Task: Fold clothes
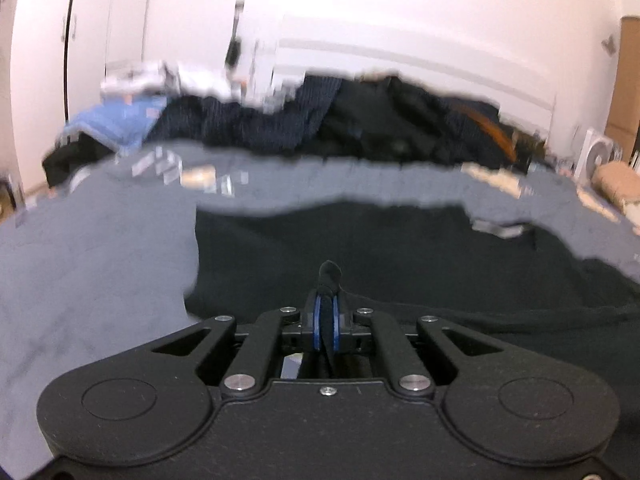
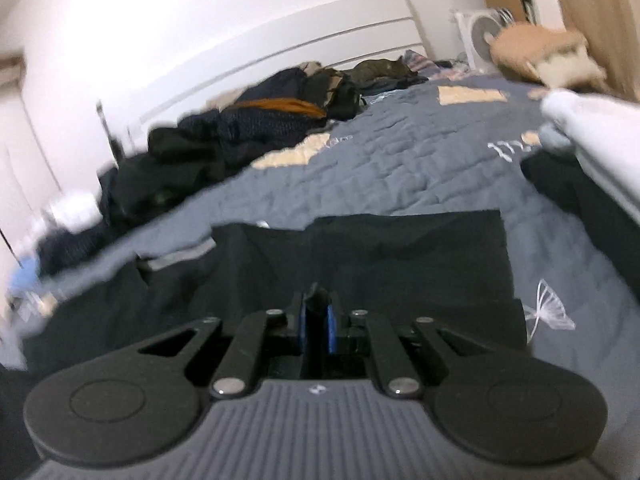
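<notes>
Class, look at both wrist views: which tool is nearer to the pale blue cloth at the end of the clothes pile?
Left. The left tool has the blue cloth ahead to its left; from the right tool, the cloth sits far off at the left edge. Both tools pinch the black garment.

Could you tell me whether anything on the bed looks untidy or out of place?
Yes: a heap of dark clothes lies crumpled and unfolded along the far edge of the grey quilt, against the headboard. The black garment in front lies spread flat.
</notes>
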